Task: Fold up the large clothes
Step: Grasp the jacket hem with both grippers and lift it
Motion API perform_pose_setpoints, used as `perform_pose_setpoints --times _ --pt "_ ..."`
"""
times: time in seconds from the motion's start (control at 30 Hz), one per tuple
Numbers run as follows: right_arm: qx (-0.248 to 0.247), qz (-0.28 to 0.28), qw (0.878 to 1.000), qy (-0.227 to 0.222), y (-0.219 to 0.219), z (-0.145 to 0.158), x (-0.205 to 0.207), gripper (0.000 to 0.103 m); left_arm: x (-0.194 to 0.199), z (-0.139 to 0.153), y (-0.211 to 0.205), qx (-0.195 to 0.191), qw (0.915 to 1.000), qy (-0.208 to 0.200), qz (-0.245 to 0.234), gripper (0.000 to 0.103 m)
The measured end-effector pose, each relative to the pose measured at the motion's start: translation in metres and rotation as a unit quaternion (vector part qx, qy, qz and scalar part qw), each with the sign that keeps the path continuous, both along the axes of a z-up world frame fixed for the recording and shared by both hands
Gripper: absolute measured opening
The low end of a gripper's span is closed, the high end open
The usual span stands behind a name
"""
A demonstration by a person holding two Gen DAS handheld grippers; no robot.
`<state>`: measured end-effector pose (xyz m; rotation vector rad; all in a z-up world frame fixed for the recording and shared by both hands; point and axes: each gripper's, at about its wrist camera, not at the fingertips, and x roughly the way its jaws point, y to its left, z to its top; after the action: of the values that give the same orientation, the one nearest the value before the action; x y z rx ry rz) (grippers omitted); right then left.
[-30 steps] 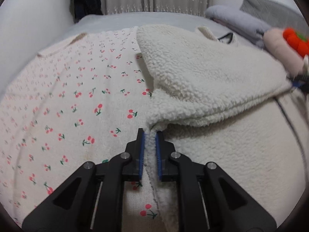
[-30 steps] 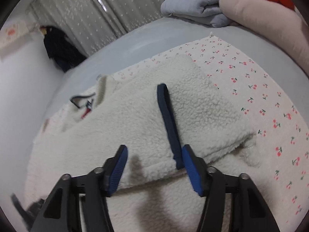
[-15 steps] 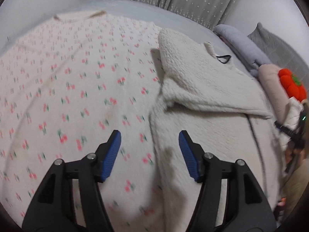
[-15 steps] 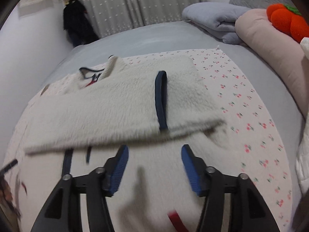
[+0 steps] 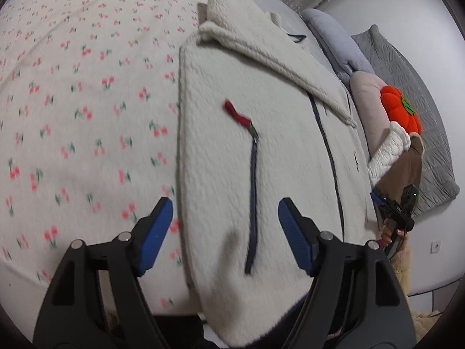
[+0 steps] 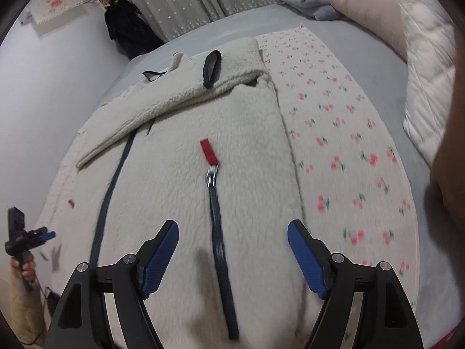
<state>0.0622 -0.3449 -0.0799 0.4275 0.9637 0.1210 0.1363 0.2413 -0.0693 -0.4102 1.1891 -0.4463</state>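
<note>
Left hand-held gripper (image 5: 223,226): at the bottom of the left wrist view, its blue pads spread wide apart and holding nothing, poised above the near hem.
Right hand-held gripper (image 6: 232,247): at the bottom of the right wrist view, likewise spread apart and empty, straddling a dark pocket zipper.
Fleece jacket (image 5: 261,151): a cream, thick-pile garment lying flat on the bed, filling the centre of both views, its near hem hanging at the bed's lower edge.
Pocket zipper (image 6: 216,226): runs up the middle of the frame from between the pads to a metal slider and a red pull tab (image 6: 208,151).
Front zipper (image 6: 113,180): a long dark line left of centre in the right wrist view.
Folded sleeve (image 6: 174,93): laid across the chest in the upper part of the frame, with a dark cuff loop near its end.
Cherry-print sheet (image 5: 72,101): under the jacket, spread to the left in the left wrist view.
Pillows (image 5: 343,46): far off at the upper right, with an orange plush beside them.
Handling: it looks soft, bulky and limp, light for its size, and not slippery; the pile should compress in a pinch.
Where to hold: probably the two near hem corners, biting through both layers, clear of the zipper metal.
</note>
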Motion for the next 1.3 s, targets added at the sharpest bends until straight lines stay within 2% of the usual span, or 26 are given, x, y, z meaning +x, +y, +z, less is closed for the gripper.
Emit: perform_pose_setpoints --times 0.17,0.4,0.57,0.77,0.93,1.03,1.1,1.13,1.2,1.23,1.3 --pt "0.055 -0.006 0.998 0.005 -0.016 -0.006 -0.027 0.080 -0.025 -0.017 0.002 -0.035 0.9987 0.036 -0.002 0.075" --pt "0.117 -0.007 0.993 0.020 -0.028 -0.029 -0.059 0.080 -0.048 -0.032 -0.006 -0.076 0.9943 0.072 -0.018 0.075" --pt "0.192 0.002 0.981 0.007 -0.033 -0.037 -0.076 0.080 -0.058 -0.038 -0.014 -0.108 0.9903 0.082 -0.031 0.075" --pt "0.246 0.023 0.969 0.012 -0.025 -0.047 -0.083 0.070 -0.066 -0.042 -0.025 -0.125 0.9880 0.078 -0.048 0.075" --pt "0.272 0.026 0.962 0.015 -0.016 -0.053 -0.081 0.062 -0.068 -0.044 -0.030 -0.131 0.9868 0.079 -0.052 0.068" --pt "0.284 0.019 0.958 0.016 -0.015 -0.053 -0.080 0.054 -0.069 -0.042 -0.034 -0.134 0.9868 0.075 -0.051 0.060" --pt "0.285 0.016 0.958 0.018 -0.014 -0.053 -0.077 0.042 -0.070 -0.042 -0.038 -0.135 0.9870 0.072 -0.050 0.052" --pt "0.283 0.015 0.959 0.019 -0.013 -0.053 -0.077 0.039 -0.070 -0.042 -0.038 -0.132 0.9874 0.072 -0.049 0.049" --pt "0.276 0.010 0.961 0.019 -0.011 -0.052 -0.080 0.031 -0.071 -0.043 -0.040 -0.117 0.9895 0.069 -0.048 0.032" --pt "0.271 0.008 0.962 0.017 -0.011 -0.052 -0.079 0.028 -0.071 -0.043 -0.040 -0.111 0.9905 0.067 -0.045 0.029" --pt "0.258 0.006 0.966 0.010 -0.009 -0.046 -0.080 0.022 -0.072 -0.042 -0.039 -0.104 0.9919 0.061 -0.040 0.016"
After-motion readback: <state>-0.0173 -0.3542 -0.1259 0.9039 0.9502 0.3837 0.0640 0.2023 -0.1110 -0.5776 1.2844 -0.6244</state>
